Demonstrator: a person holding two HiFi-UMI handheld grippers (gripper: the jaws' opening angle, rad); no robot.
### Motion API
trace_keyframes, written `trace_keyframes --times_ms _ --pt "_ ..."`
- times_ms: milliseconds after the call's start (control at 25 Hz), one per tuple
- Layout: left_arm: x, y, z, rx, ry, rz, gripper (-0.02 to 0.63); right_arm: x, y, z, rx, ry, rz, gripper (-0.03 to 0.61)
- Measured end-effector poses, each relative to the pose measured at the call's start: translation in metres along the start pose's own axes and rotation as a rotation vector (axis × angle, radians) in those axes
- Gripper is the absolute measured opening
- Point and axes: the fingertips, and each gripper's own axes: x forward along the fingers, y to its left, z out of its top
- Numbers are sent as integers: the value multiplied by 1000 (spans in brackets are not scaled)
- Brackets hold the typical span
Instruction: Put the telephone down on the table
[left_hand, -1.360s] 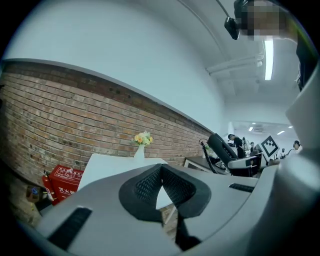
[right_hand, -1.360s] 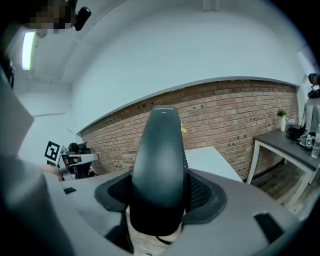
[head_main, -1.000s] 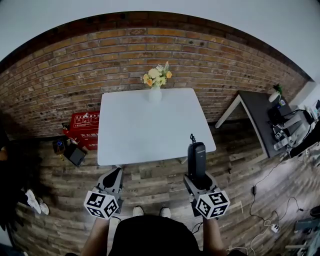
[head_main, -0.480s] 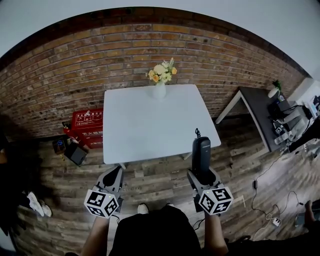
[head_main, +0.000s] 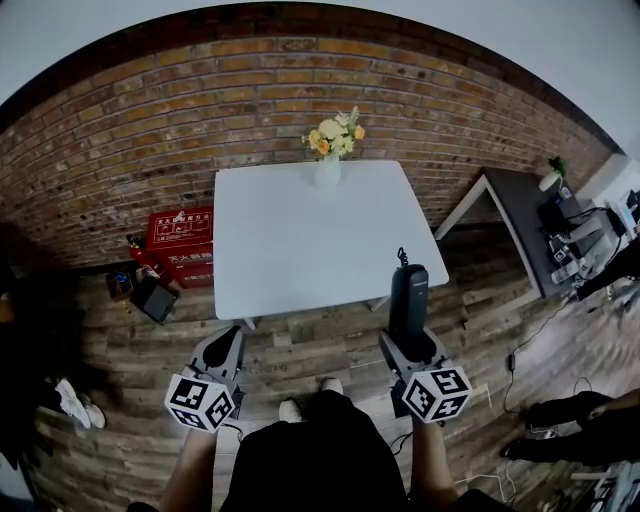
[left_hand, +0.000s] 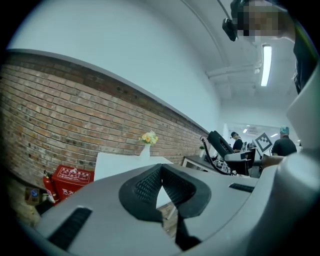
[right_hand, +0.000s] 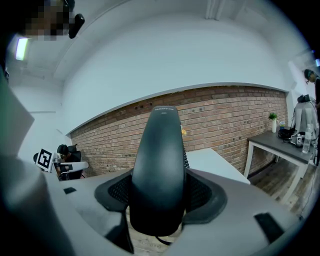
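Note:
My right gripper (head_main: 408, 338) is shut on a black telephone handset (head_main: 408, 300), which stands upright between its pads with a short curly cord at its top. In the right gripper view the telephone handset (right_hand: 161, 165) fills the gap between the jaws of the right gripper (right_hand: 159, 192). It hangs just off the near right corner of the white table (head_main: 300, 250). My left gripper (head_main: 226, 350) is held low at the left, near the table's front edge. In the left gripper view the left gripper (left_hand: 161, 189) is shut with nothing between its pads.
A white vase of flowers (head_main: 331, 150) stands at the table's far edge against the brick wall. A red box (head_main: 180, 246) and a dark bag (head_main: 152, 297) lie on the wooden floor at the left. A grey desk (head_main: 528, 220) with equipment stands at the right.
The whole view has shifted: the table appears slightly nearer and further right. Both grippers keep their pose, the right one still holding the telephone. A person's legs have come into view at the lower right.

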Motion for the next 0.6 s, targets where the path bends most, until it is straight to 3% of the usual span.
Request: trace_keyframes --times_ms 600 --pt "28 15 -4 -5 20 25 14 44 -7 5 -7 29 50 281"
